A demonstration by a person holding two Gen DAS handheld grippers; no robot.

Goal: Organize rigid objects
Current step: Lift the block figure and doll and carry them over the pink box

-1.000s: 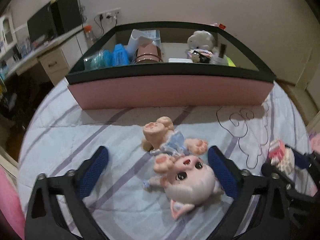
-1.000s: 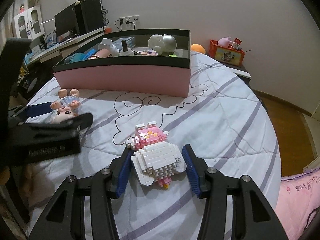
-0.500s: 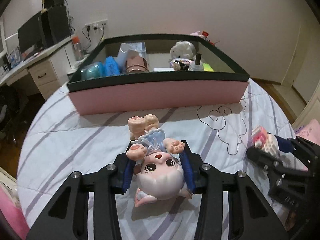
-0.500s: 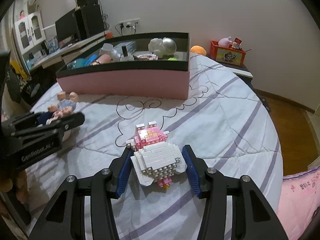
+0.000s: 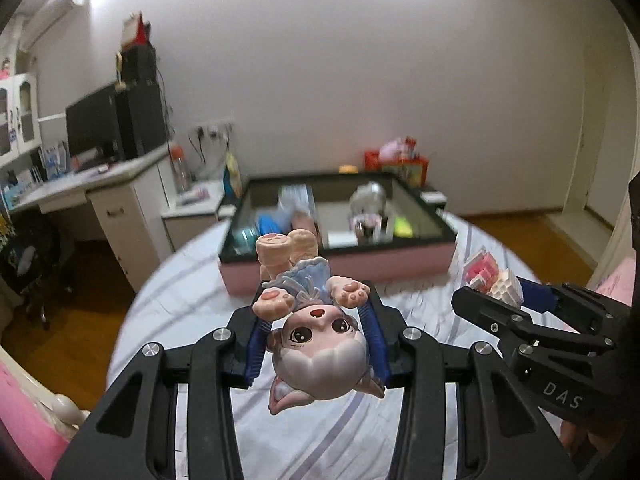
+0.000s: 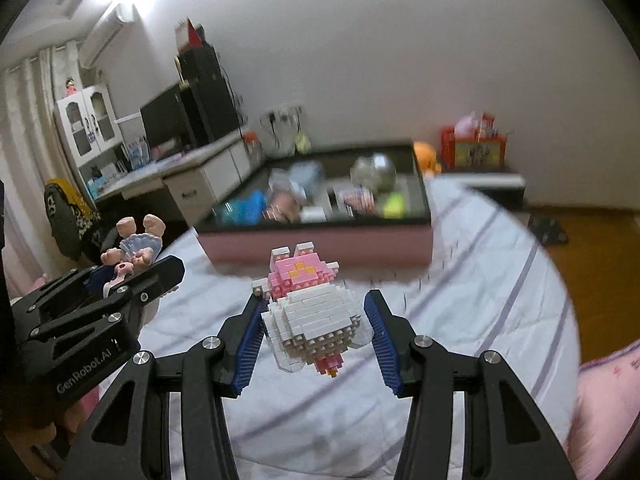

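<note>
My left gripper [image 5: 316, 320] is shut on a pink cat-eared doll figure [image 5: 320, 352], head toward the camera and feet pointing ahead, lifted off the bed. My right gripper [image 6: 314, 320] is shut on a pink and white brick-built figure [image 6: 312, 316], also held above the bed. Each gripper shows in the other's view: the right one [image 5: 504, 296] at the right edge, the left one [image 6: 128, 272] at the left edge with the doll [image 6: 136, 246]. Ahead stands the pink box with a black rim [image 5: 340, 268] [image 6: 320, 242], with several items in it.
The bed has a white quilt with purple stripes [image 5: 192, 288] [image 6: 480, 280]. A white desk with a monitor [image 5: 96, 128] stands at the left. A red toy crate [image 6: 472, 148] sits on a low table behind the box. Wooden floor [image 6: 600, 280] lies to the right.
The left gripper closed on the doll and lifted it off the quilt. The right gripper, holding the brick figure throughout, rose too. Both views now look more level toward the box.
</note>
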